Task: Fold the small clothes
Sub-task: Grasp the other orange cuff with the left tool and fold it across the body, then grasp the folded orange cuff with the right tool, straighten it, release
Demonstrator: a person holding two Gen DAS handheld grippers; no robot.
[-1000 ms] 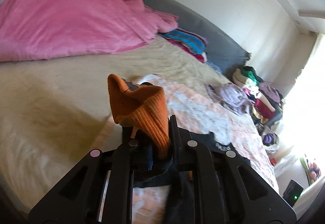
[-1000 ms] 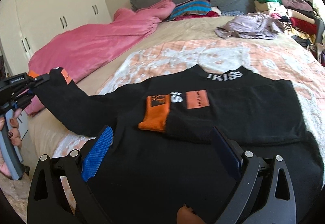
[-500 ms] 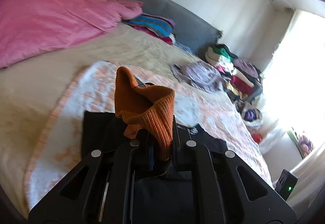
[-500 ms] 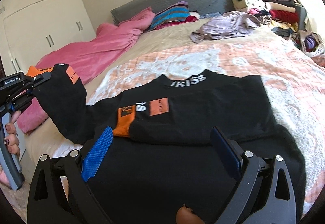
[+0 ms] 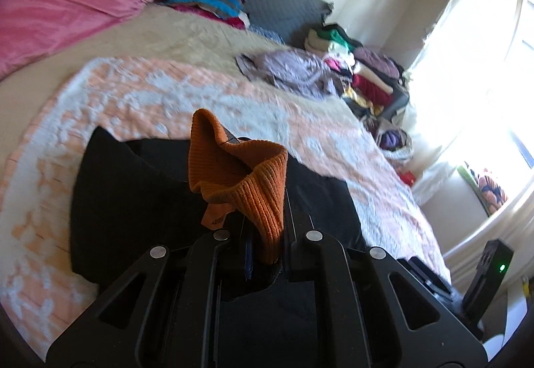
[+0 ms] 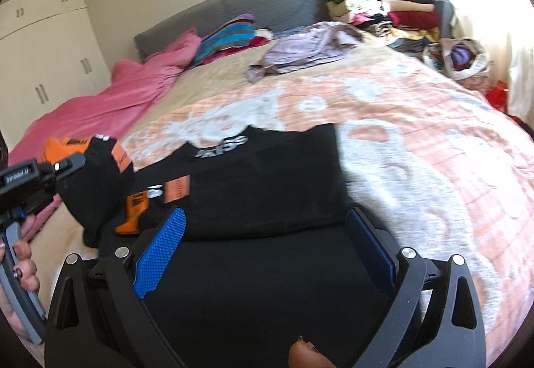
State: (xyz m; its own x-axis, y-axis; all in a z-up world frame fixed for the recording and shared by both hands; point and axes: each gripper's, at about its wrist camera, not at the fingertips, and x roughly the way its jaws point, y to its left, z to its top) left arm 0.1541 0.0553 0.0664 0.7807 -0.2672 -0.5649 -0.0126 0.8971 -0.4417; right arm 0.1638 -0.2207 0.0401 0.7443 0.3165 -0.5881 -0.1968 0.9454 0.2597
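Note:
A black sweater [image 6: 267, 187] with white neck lettering lies on the patterned blanket [image 6: 417, 147]. One sleeve with an orange cuff [image 6: 131, 217] is folded across its chest. My left gripper [image 5: 263, 234] is shut on the other sleeve's orange ribbed cuff [image 5: 247, 174] and holds it raised over the sweater body [image 5: 133, 201]. In the right wrist view the left gripper [image 6: 71, 164] sits at the left with the lifted sleeve [image 6: 96, 187] hanging from it. My right gripper [image 6: 263, 234] is open and empty, low over the sweater's lower part.
A pink duvet [image 6: 110, 101] covers the far left of the bed. A lilac garment [image 6: 310, 47] lies near the grey headboard [image 6: 267, 0]. A heap of clothes [image 6: 393, 14] and a bag [image 6: 464, 57] stand at the right. A black device with a green light [image 5: 490, 271] sits at the right.
My left gripper has carried the cuff and sleeve rightward, from beside the bed to above the sweater body. The right gripper has stayed open and shifted a little over the sweater.

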